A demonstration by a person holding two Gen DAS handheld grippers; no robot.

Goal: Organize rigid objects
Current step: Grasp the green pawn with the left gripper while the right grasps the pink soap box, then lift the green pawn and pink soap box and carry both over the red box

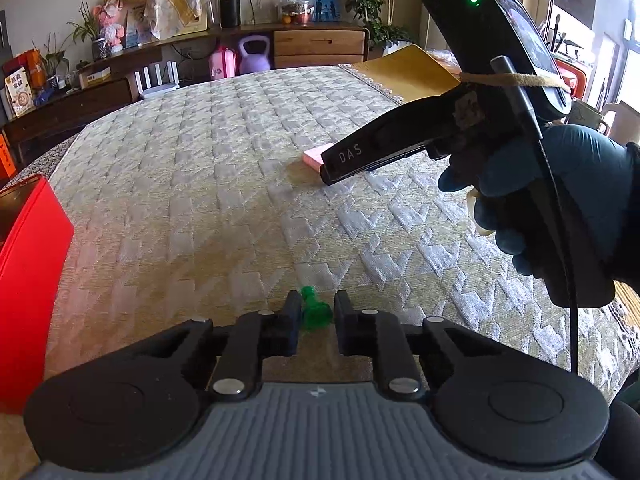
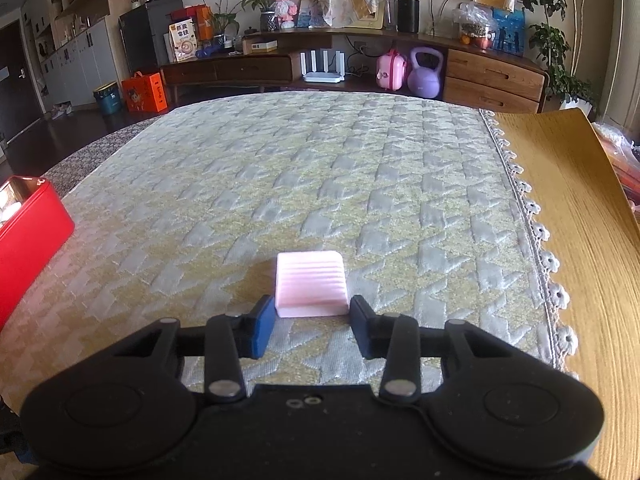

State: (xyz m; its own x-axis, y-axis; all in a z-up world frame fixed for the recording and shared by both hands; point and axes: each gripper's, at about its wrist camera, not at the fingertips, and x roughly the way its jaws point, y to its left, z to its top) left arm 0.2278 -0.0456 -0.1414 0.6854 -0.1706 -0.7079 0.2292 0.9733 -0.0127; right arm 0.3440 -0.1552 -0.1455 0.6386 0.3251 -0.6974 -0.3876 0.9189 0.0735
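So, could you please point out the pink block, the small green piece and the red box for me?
pink block [image 2: 310, 284]: right wrist view, on its ridged top face.
green piece [image 1: 314, 312]: left wrist view, on its wider lower body.
red box [image 1: 28, 272]: left wrist view, on its side wall.

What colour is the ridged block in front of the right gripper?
Pale pink; the block shows best in the right wrist view.

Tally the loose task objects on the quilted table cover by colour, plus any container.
Green: 1, small green piece between the left gripper fingers
Pink: 1, pink block before the right gripper
Red: 1, red box at the left edge
Total: 3
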